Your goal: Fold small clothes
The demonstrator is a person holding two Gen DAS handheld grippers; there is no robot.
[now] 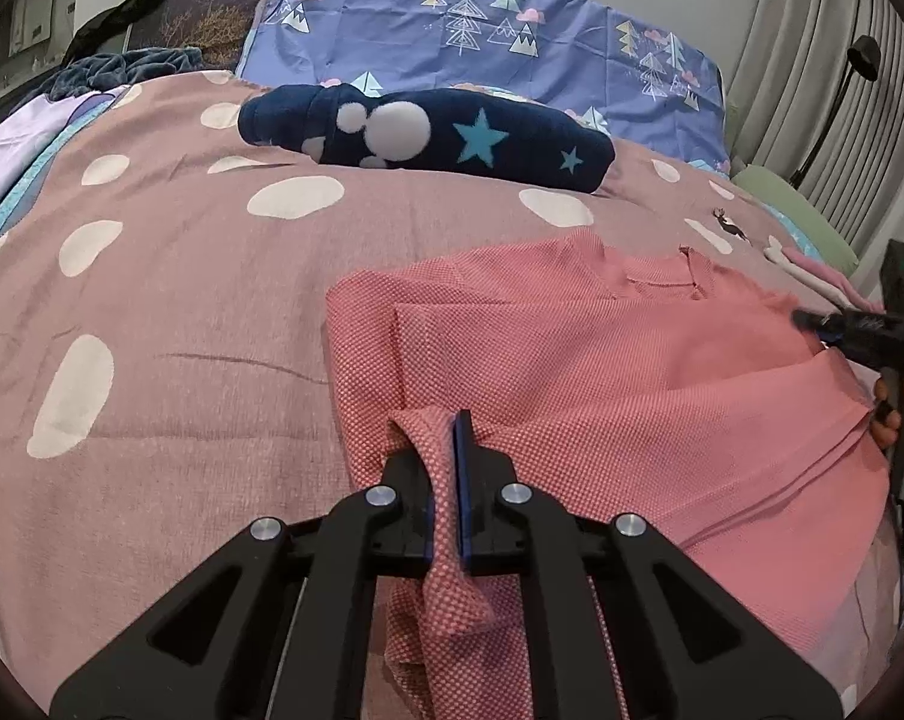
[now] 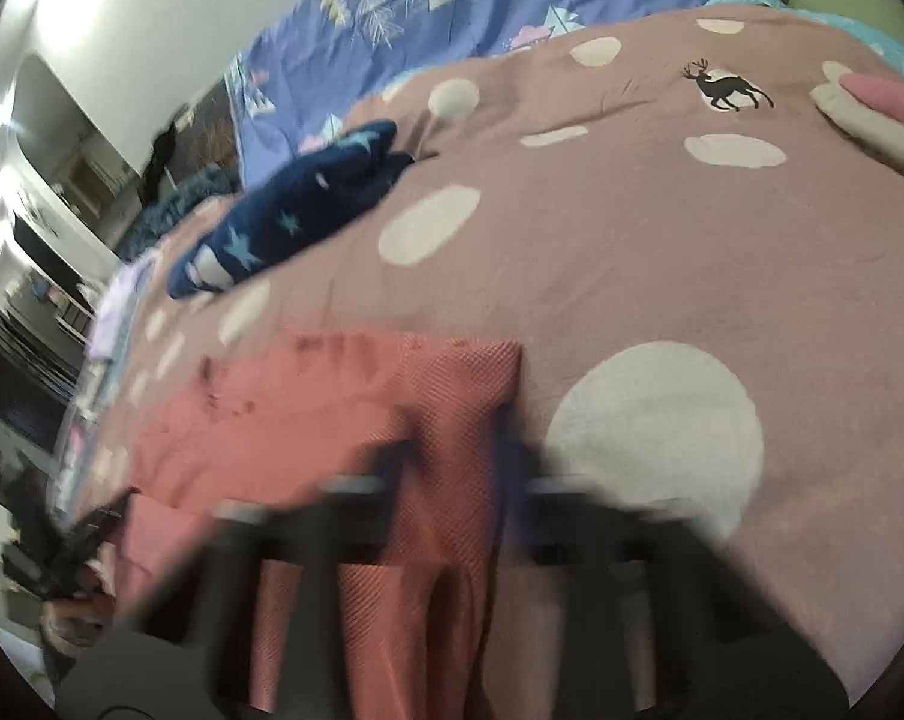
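A pink knit shirt [image 1: 601,360] lies on the dotted mauve bedspread [image 1: 182,312], partly folded, collar away from me. My left gripper [image 1: 446,456] is shut on the shirt's near left edge, cloth bunched between the pads. In the right wrist view the shirt [image 2: 332,408] runs between the blurred fingers of my right gripper [image 2: 457,468], which looks shut on its edge. The right gripper also shows in the left wrist view [image 1: 859,330] at the shirt's right side.
A folded navy garment with stars [image 1: 428,138] lies farther up the bed. A blue tree-print pillow [image 1: 481,30] is behind it. Folded pale clothes [image 2: 871,114] lie at the right edge, a lilac cloth [image 1: 20,144] at the left. Curtains and a lamp stand right.
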